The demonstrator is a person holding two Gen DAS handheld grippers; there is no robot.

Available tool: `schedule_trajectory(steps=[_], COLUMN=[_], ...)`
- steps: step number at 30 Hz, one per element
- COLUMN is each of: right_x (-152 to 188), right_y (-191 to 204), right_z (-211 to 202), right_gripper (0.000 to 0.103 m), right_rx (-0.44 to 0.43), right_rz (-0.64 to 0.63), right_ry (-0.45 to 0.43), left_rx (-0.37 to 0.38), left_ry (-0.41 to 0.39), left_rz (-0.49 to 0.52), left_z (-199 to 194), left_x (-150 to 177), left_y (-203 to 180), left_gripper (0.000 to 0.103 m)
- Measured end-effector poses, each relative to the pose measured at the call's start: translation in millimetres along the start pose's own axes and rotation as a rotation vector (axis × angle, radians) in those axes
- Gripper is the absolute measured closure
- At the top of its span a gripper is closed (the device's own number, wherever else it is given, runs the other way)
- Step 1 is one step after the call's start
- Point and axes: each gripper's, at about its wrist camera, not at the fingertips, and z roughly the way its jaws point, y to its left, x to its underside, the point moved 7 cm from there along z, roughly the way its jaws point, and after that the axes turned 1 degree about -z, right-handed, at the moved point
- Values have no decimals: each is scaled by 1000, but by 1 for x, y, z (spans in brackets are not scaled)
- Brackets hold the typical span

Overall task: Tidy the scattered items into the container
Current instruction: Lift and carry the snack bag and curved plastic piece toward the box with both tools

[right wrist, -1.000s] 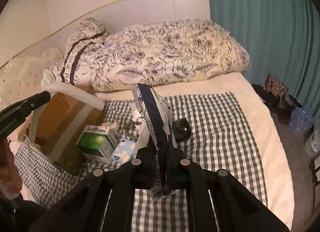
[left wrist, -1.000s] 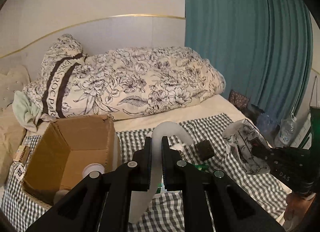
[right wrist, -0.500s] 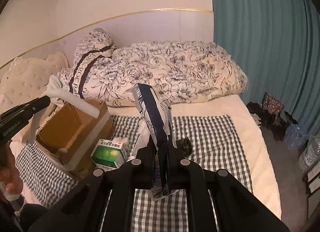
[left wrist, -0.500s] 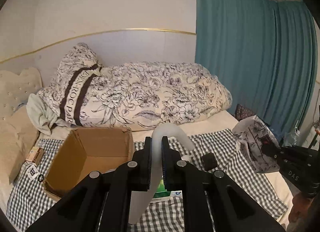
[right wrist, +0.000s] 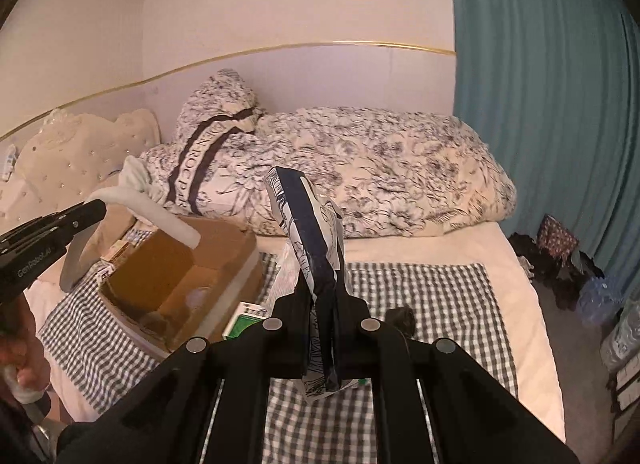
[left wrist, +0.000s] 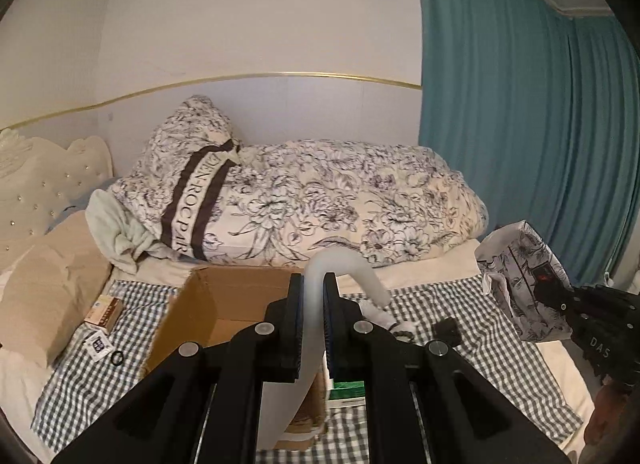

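My left gripper (left wrist: 311, 284) is shut on a white curved strip (left wrist: 348, 266) that arcs up over its fingertips, held above the near edge of the open cardboard box (left wrist: 224, 296). My right gripper (right wrist: 324, 296) is shut on a black-and-white patterned packet (right wrist: 308, 232), upright in the air over the checked cloth (right wrist: 440, 304). In the right wrist view the left gripper (right wrist: 96, 211) and the strip (right wrist: 160, 219) hang left of the box (right wrist: 216, 260). Beside the box lie a green carton (right wrist: 244, 322) and a small black object (right wrist: 400, 316).
A rolled floral duvet (left wrist: 320, 203) lies behind the box and a tan pillow (left wrist: 44, 300) to its left. Small cartons (left wrist: 104, 310) and a black ring (left wrist: 117, 358) lie left of the box. Teal curtain (right wrist: 560, 103) and floor clutter (right wrist: 568, 264) are at the right.
Both grippers have risen and drawn back from the bed, each keeping its item. The box and the cloth now sit lower and farther off in both views.
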Motion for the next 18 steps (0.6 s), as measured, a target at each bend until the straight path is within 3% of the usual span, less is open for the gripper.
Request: schedule_trajectory(steps=[18], right_x=[-19], right_y=[80], right_z=[18], right_gripper=[95], right_rx=[-92], right_rz=[-53], right_ry=[-20], left_rx=[-97], left_ry=[13], left_rz=[-36], left_z=[-14], left_x=[1], left_y=[74], left_gripper=[95])
